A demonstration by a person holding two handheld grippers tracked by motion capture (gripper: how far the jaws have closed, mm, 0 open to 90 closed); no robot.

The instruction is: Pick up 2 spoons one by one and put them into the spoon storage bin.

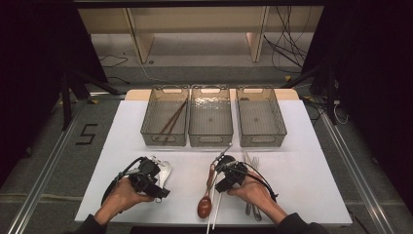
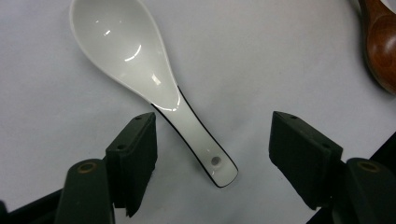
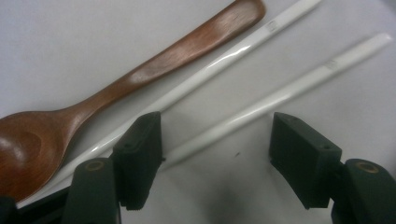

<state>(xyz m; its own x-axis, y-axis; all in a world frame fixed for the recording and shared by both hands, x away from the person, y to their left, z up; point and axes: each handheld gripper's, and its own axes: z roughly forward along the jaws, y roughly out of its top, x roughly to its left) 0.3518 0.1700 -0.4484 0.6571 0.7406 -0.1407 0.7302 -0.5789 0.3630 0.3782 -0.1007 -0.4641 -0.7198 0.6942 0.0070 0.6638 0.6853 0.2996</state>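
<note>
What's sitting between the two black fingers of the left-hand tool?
The handle of a white ceramic spoon lies between the open left gripper's fingers, touching neither; around it is bare table. The left gripper view shows this.

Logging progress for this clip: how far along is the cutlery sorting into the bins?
Barely started. Done: brown chopsticks lie in the left bin. In hand: the open left gripper straddles the white spoon's handle, and the open right gripper straddles a white chopstick; nothing is gripped. Left: the wooden spoon and forks lie on the table.
</note>
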